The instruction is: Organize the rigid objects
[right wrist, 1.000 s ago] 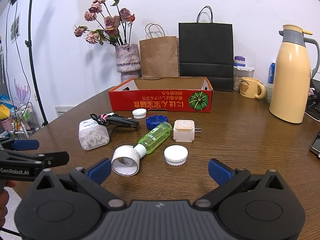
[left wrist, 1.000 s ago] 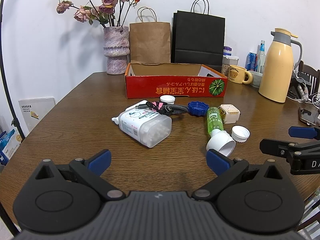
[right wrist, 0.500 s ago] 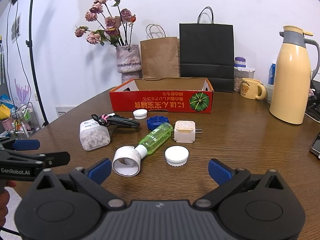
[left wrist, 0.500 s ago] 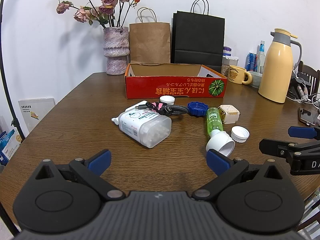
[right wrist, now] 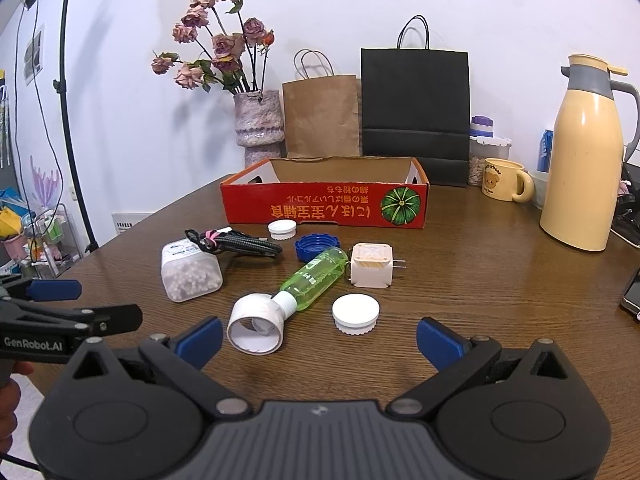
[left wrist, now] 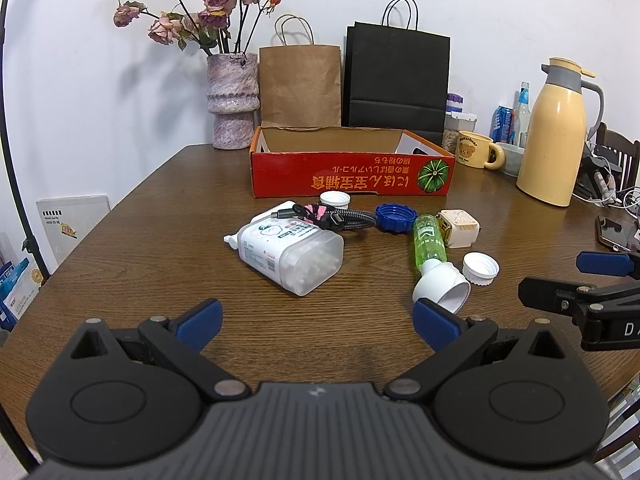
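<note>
Rigid objects lie scattered at the centre of the frame, none in the box yet. Nearest, at the bottom, my left gripper (left wrist: 316,316) and my right gripper (right wrist: 320,334) are both wide and empty. Compared with a second ago almost nothing has changed; the right view only came slightly closer, so I judge the sorting has not begun. Just beyond my right jaws are the green bottle (right wrist: 316,276) with its white cap and a white lid (right wrist: 355,313). Further left is the cotton swab box (left wrist: 292,254). Farthest, upper centre, the red cardboard box (left wrist: 352,178) looks empty.
</note>
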The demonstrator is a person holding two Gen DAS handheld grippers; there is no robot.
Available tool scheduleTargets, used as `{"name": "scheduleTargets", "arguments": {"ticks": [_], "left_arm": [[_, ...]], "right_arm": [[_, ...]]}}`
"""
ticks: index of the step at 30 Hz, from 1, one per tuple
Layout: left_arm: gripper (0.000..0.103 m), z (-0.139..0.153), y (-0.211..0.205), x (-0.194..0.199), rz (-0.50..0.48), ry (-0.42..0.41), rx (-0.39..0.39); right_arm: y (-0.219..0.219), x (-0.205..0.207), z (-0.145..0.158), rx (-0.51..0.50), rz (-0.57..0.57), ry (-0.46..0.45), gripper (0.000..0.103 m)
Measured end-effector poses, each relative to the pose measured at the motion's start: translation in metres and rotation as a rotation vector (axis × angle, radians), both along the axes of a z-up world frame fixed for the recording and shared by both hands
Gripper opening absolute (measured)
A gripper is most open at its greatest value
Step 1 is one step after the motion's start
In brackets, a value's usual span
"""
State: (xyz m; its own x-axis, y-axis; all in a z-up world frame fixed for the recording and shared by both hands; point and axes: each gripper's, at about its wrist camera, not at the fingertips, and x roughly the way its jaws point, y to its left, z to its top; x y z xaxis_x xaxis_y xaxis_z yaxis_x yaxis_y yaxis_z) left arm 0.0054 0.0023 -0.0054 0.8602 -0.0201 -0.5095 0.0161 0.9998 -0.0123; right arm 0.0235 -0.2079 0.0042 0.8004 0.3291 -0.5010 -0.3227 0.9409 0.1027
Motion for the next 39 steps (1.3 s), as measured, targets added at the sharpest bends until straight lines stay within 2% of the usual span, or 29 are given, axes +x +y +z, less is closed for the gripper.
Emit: {"name": "scheduleTargets", "arguments": {"ticks": [20, 33, 39], "left_arm": [[0.103, -0.002, 0.001, 0.001, -0.001, 0.011, -0.015], [0.103, -0.013, 0.022, 0.013, 0.032, 0.036, -0.041], [0.103, -0.016, 0.034, 0.018, 0.053, 0.042, -0.046]], "right_arm": [[0.009, 0.001, -0.001, -0.013, 0.015, 0.004, 0.103], [0.034, 0.026, -0.015, -0.028, 0.057, 0.032, 0.103], [0.056, 0.041, -0.024, -0.043, 0.115, 0.058, 0.091]]}}
